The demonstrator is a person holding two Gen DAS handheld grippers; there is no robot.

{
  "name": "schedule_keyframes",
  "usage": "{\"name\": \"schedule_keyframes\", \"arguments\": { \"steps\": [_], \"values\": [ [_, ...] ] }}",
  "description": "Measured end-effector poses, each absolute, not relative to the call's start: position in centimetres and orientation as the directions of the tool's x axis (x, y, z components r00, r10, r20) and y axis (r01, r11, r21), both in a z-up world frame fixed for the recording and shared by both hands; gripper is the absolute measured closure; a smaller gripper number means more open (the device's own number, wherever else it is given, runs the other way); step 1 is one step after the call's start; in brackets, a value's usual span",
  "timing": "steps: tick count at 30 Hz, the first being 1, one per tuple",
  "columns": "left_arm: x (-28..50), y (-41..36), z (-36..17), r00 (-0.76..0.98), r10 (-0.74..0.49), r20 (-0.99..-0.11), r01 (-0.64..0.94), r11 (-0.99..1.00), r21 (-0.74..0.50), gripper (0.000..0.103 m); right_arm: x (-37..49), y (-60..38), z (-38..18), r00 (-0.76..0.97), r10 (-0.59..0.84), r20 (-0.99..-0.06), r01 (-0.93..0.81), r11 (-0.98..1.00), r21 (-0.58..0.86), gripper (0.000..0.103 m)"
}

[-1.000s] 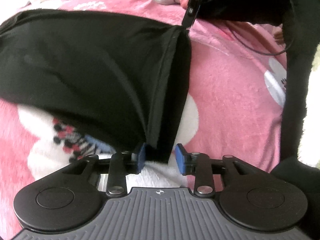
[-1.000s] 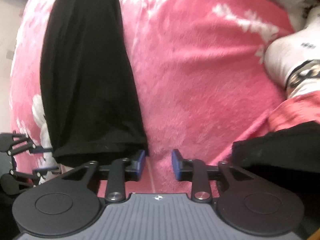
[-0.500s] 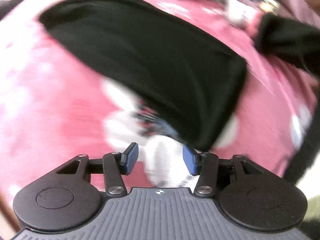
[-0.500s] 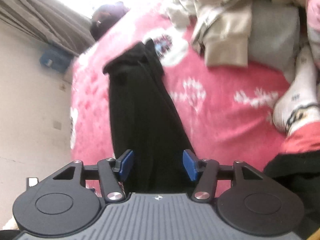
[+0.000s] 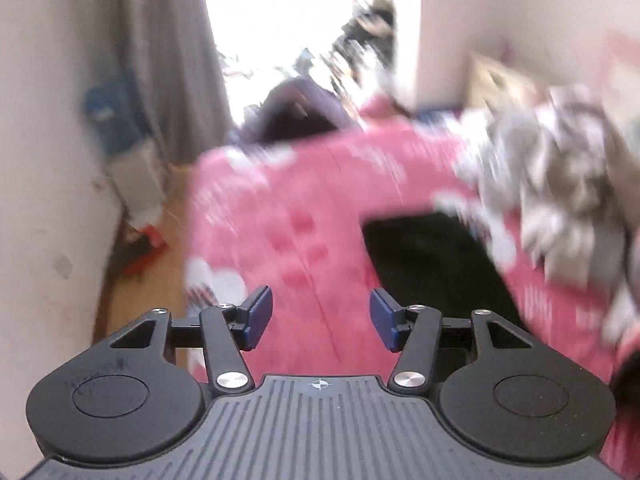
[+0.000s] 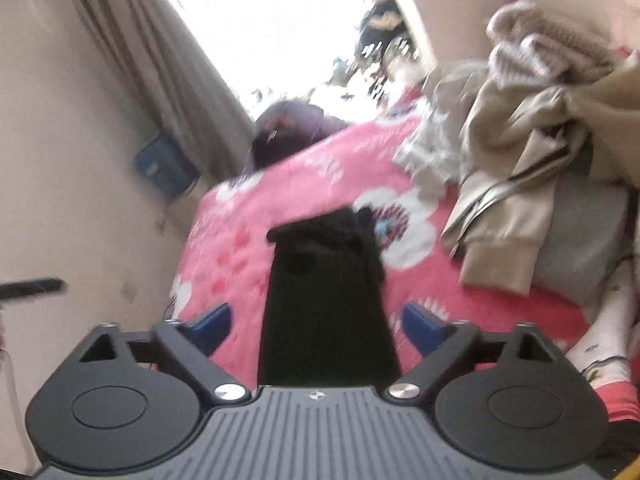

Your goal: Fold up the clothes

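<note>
Black garment let go on the bed, both grippers clear of it; I judge one fold done.

Left wrist view: my left gripper (image 5: 321, 317) is opening, nothing between its pads, and the black garment (image 5: 432, 258) lies on the pink blanket (image 5: 280, 208), blurred. Right wrist view: my right gripper (image 6: 316, 326) is spreading wide and empty above the garment's long folded strip (image 6: 328, 288). Next I need a fresh grip on one end to fold it across, or a piece from the clothes pile (image 6: 520, 152).

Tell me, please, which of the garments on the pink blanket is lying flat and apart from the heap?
The black garment: it lies spread in a long strip on the pink blanket, alone. The beige jacket and the other clothes are crumpled together in a heap at the right.
</note>
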State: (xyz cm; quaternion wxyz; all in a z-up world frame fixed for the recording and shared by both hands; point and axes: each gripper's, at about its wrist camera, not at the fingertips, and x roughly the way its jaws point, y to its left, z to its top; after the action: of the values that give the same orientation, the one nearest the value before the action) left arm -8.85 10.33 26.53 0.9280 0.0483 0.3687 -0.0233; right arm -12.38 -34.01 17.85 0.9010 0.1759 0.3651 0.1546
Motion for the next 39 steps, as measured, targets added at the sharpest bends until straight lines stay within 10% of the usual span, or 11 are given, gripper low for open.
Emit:
{"name": "schedule_keyframes", "arguments": {
  "steps": [9, 19, 30, 39],
  "values": [
    [-11.1, 7.3, 32.1, 0.861, -0.122, -0.494, 0.107, 0.993, -0.058, 0.029, -14.4, -34.6, 17.0, 0.73, 0.336, -0.594, -0.14, 0.926, 0.352, 0.0],
    [-12.8, -0.2, 17.4, 0.774, -0.553, -0.31, 0.394, 0.803, -0.448, 0.013, -20.5, -34.8, 17.8, 0.939, 0.108, -0.327, -0.031, 0.972, 0.234, 0.0],
    [-16.5, 4.2, -1.2, 0.539, -0.488, -0.686, 0.12, 0.851, -0.511, 0.021, -24.9, -32.6, 6.6, 0.783, -0.018, -0.622, 0.198, 0.955, 0.222, 0.01],
    [-20.4, 4.4, -3.5, 0.422, -0.451, -0.786, 0.224, 0.892, -0.392, 0.029, -22.4, -27.8, 4.6, 0.664, 0.142, -0.734, -0.115, 0.99, 0.088, 0.03]
  ]
}}
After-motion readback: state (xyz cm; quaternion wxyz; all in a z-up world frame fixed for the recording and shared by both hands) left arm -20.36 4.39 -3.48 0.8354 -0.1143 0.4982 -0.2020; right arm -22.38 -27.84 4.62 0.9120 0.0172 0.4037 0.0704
